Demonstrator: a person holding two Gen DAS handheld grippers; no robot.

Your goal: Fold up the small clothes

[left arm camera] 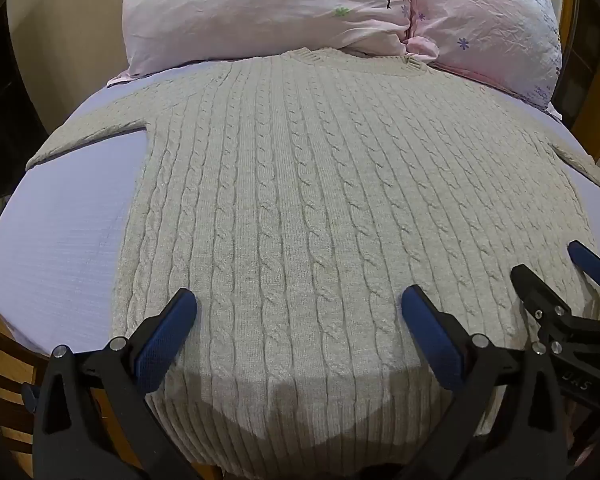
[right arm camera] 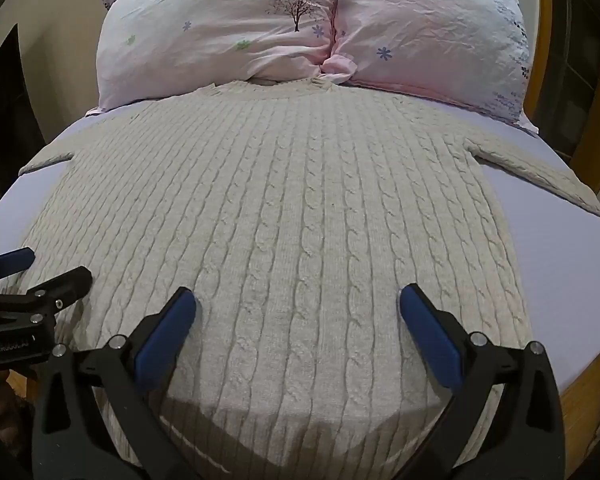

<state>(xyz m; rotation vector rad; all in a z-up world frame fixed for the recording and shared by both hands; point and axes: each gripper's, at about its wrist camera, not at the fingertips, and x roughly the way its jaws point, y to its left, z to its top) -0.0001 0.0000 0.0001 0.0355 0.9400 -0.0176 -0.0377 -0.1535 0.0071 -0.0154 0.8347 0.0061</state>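
Observation:
A cream cable-knit sweater [left arm camera: 300,200] lies flat on the bed, collar toward the pillows and sleeves spread to both sides; it also shows in the right wrist view [right arm camera: 284,208]. My left gripper [left arm camera: 299,304] is open and empty, hovering above the sweater's lower part near the hem. My right gripper [right arm camera: 298,300] is open and empty too, above the hem area. The right gripper shows at the right edge of the left wrist view [left arm camera: 552,264]. The left gripper shows at the left edge of the right wrist view [right arm camera: 48,266].
The bed has a pale lilac sheet [left arm camera: 60,232], also seen in the right wrist view [right arm camera: 572,264]. Two pink floral pillows [left arm camera: 260,12] [right arm camera: 432,28] lie at the head. A wooden bed frame [right arm camera: 588,120] runs along the right side, and wood slats [left arm camera: 4,368] show at lower left.

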